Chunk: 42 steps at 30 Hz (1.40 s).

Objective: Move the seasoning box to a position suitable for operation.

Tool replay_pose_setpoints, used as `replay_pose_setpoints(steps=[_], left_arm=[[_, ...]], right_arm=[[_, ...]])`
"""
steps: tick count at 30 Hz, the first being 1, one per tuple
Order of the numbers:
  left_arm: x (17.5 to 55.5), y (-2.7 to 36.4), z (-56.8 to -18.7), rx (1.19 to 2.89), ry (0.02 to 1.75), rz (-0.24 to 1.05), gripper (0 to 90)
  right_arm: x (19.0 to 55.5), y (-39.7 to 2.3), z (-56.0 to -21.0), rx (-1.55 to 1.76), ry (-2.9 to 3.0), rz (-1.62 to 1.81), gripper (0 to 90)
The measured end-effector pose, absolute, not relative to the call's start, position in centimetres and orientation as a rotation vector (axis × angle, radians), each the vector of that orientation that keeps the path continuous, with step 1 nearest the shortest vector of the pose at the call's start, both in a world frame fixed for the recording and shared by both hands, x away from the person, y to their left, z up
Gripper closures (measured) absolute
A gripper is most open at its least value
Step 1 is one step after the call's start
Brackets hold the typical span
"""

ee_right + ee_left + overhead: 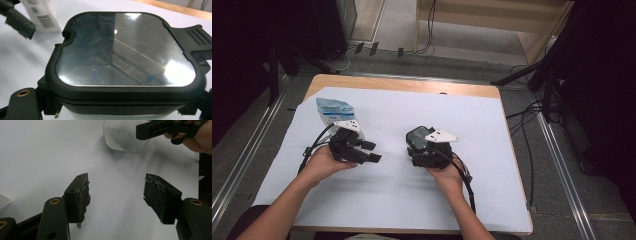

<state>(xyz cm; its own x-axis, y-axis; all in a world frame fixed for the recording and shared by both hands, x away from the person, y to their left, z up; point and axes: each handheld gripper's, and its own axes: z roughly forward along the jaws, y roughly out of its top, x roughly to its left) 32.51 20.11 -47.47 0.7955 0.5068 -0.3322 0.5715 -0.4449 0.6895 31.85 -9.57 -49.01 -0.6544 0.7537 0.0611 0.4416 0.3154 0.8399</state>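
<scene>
Lying on the white sheet (pixel 392 190) over the counter (pixel 402 85), high view: container (pixel 418 136) at centre, held by the right tool (pixel 422 150); blue-white pouch (pixel 333 110) just beyond the left tool (pixel 371 152). Left gripper view: left tool (pixel 117 195) gaping wide, nothing between its pads; clear container (pixel 122 138) ahead. Right gripper view: dark-rimmed lid (pixel 125 50) close up, right tool clamped on the container; pouch (pixel 41 15) behind.

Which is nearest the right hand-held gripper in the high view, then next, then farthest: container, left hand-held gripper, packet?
1. Container: between the right hand-held gripper's jaws.
2. Left hand-held gripper: to its left, across a gap.
3. Packet: far left, beyond that gripper.
</scene>
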Motion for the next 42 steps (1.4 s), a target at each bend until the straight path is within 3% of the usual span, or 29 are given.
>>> replay_pose_setpoints(steps=[28, 42], left_arm=[[32.4, 20.0, -47.7, 2.125, 0.805, -0.091, 38.0], [32.5, 20.2, -47.5, 2.111, 0.814, -0.086, 38.0]], right_arm=[[31.2, -6.9, -51.2, 0.955, 2.287, 1.273, 15.9], [31.0, -8.3, -49.8, 1.044, 2.335, 1.332, 13.7]])
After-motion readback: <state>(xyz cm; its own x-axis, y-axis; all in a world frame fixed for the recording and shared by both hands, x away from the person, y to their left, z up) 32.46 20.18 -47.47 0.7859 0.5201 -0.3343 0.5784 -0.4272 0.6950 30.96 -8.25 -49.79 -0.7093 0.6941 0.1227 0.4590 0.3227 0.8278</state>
